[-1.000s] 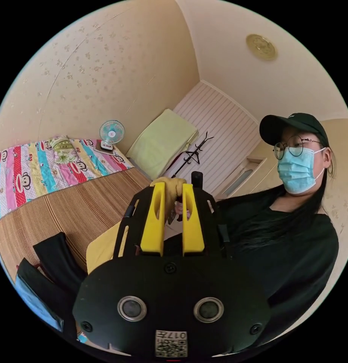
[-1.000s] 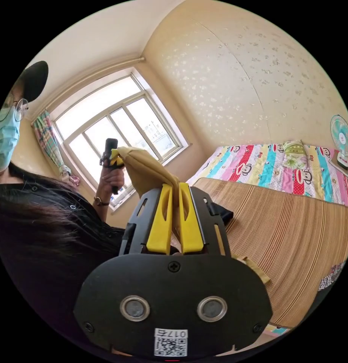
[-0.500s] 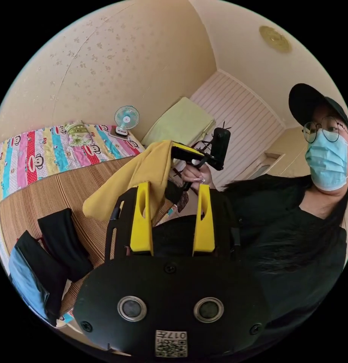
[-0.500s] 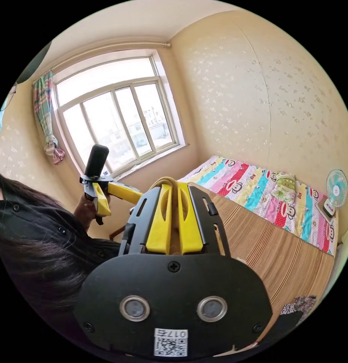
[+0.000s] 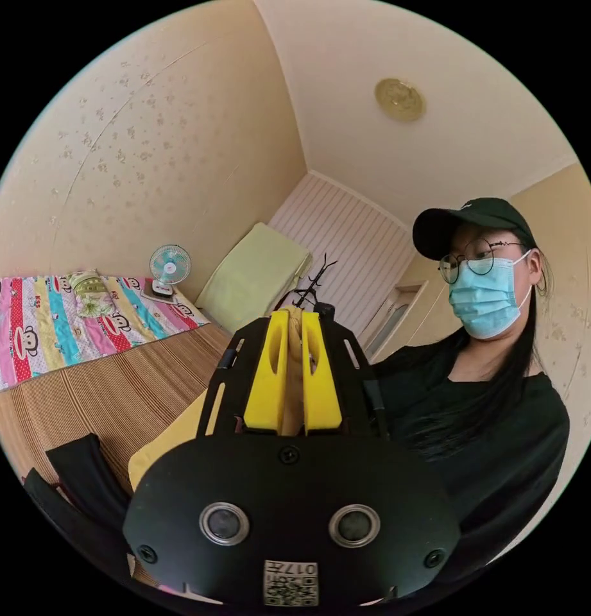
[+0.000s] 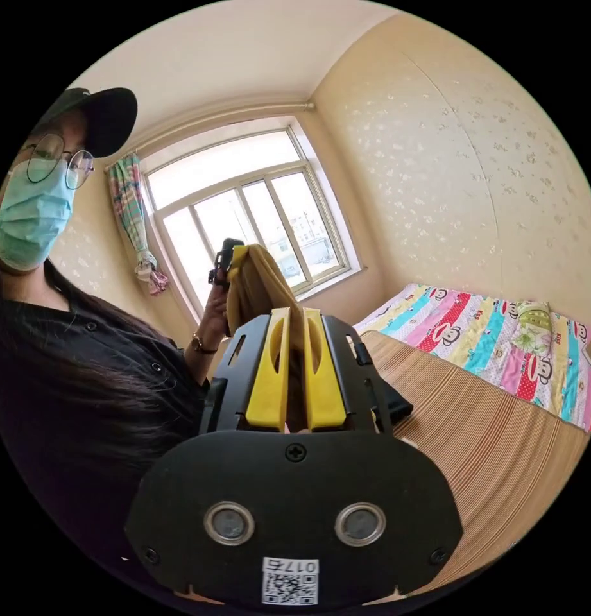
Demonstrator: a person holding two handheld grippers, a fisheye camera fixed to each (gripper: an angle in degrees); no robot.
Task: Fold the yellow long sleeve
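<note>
Left gripper [image 5: 294,319]: jaws drawn narrow, with a strip of the yellow long sleeve [image 5: 292,378] pinched between them; in the right gripper view it [image 6: 234,266] is held up in front of the window [image 6: 244,218] by the person's hand [image 6: 215,308].
Right gripper [image 6: 295,319]: jaws nearly together, clamping yellow cloth that fills the gap between them.
Yellow long sleeve: lifted off the bed and held between the two grippers; in the right gripper view a folded band [image 6: 260,289] runs from the near jaws up to the far gripper; in the left gripper view a lower part [image 5: 170,436] hangs left of the gripper body, over the mat.
Striped bamboo mat [image 5: 109,391]: covers the near part of the bed.
Cartoon-print sheet [image 5: 45,321]: lies beyond the mat, by the wall.
Small fan [image 5: 169,266]: stands at the far end of the sheet.
Dark clothes [image 5: 83,475]: lie on the mat, lower left of the left gripper view.
Person [image 5: 494,410]: in a black top, close behind both grippers.
</note>
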